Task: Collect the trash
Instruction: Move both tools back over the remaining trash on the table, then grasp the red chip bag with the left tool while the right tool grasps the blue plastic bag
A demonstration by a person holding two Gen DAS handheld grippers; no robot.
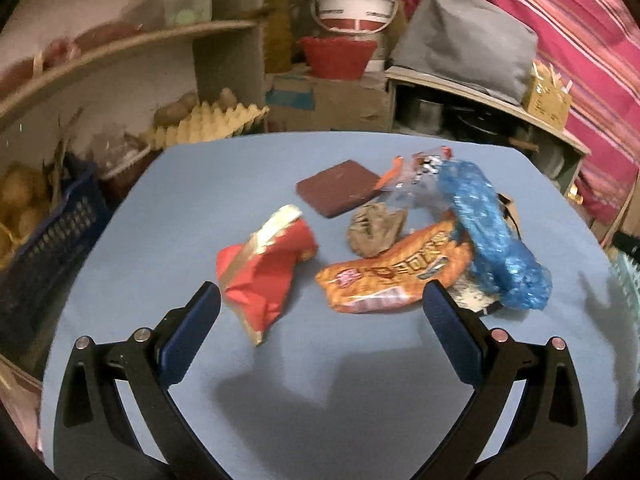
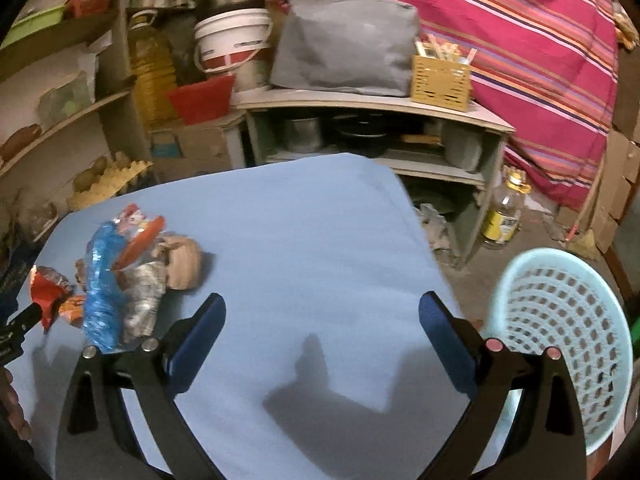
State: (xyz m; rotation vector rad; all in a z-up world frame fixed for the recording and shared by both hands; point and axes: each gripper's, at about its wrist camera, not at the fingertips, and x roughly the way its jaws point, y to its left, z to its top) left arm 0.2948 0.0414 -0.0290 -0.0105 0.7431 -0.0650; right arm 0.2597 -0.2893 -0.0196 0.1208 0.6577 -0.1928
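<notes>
On the blue table [image 1: 224, 200] lies a heap of trash: a crumpled red wrapper [image 1: 264, 268], an orange snack bag [image 1: 396, 272], a blue plastic bag [image 1: 488, 236], crumpled brown paper [image 1: 376, 228], a clear wrapper [image 1: 416, 176] and a dark red square pad [image 1: 336, 188]. My left gripper [image 1: 322, 300] is open just before the red wrapper and orange bag, holding nothing. My right gripper [image 2: 322, 308] is open and empty over bare table [image 2: 320, 240]; the heap, with the blue bag [image 2: 102, 280], lies to its left. A light blue mesh basket [image 2: 560, 336] stands off the table's right edge.
Shelves with egg trays [image 1: 208, 124] and potatoes stand behind the table. A dark blue crate [image 1: 48, 248] is at the left. A low shelf with pots [image 2: 360, 136], a grey bag [image 2: 344, 40], a white bucket [image 2: 232, 44] and an oil bottle [image 2: 504, 212] stand at the back.
</notes>
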